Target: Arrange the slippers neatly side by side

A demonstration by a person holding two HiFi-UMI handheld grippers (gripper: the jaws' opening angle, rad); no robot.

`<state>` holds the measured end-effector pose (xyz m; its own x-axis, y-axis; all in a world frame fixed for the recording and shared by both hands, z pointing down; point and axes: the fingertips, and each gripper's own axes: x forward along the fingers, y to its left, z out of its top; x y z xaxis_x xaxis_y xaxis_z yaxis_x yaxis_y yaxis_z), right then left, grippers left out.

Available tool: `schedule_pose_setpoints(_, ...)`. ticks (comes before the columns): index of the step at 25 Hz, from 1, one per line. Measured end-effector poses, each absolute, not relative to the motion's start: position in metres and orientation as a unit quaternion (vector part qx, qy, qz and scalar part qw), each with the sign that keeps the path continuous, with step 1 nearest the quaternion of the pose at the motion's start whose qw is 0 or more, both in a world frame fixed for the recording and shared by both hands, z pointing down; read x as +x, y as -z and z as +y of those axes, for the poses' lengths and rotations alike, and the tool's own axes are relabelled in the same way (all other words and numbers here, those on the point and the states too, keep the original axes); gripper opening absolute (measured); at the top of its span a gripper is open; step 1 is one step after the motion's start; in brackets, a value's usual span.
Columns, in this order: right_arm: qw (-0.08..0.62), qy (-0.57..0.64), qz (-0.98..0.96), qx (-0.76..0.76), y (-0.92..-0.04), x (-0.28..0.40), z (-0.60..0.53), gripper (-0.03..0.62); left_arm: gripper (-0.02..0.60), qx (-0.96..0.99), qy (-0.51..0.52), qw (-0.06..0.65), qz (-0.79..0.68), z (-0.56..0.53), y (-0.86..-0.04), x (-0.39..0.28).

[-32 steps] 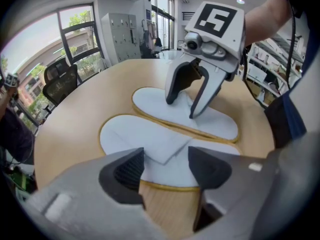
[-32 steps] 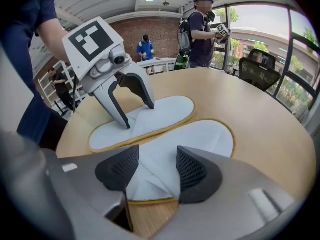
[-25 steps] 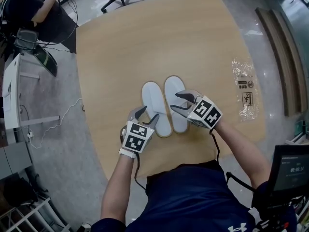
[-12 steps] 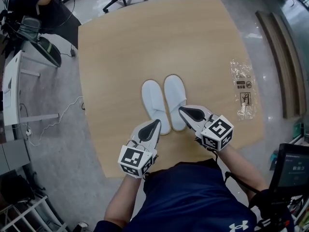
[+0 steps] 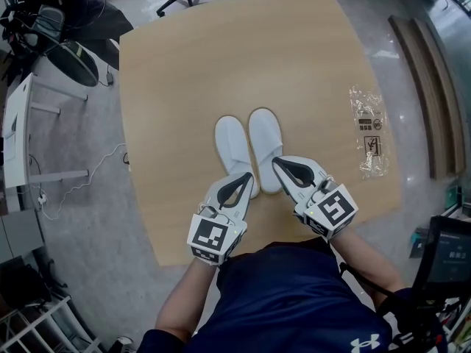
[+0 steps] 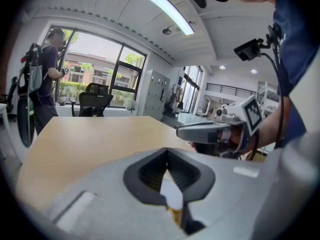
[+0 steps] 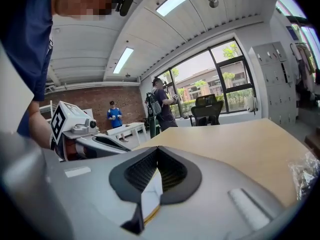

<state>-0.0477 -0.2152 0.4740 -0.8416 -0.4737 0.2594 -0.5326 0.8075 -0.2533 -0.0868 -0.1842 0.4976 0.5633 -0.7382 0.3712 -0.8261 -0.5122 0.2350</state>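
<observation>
Slippers [image 5: 232, 149] lie partly hidden under left gripper [image 5: 246, 177], right gripper [image 5: 279, 165].

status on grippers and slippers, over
Left gripper shut, empty. Right gripper shut, empty. Slippers side by side, neat. Plastic bag far right, not in the way.

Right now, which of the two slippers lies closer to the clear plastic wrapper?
The right slipper, in front of the right gripper; the left slipper lies beyond it from the clear plastic wrapper.
</observation>
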Motion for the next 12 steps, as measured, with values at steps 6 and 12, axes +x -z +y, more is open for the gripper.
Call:
schedule_pose_setpoints(6,0.093,-0.162,-0.945,0.269,-0.4758,-0.0454,-0.213,0.011,0.002,0.861,-0.113,0.197,-0.455,-0.1818,-0.4998,-0.0889)
schedule_pose_setpoints(12,0.094,-0.158,-0.946,0.268,-0.476,-0.0468,-0.2125,0.011,0.003,0.861,-0.109,0.191,-0.46,-0.1842,-0.4975,-0.0919)
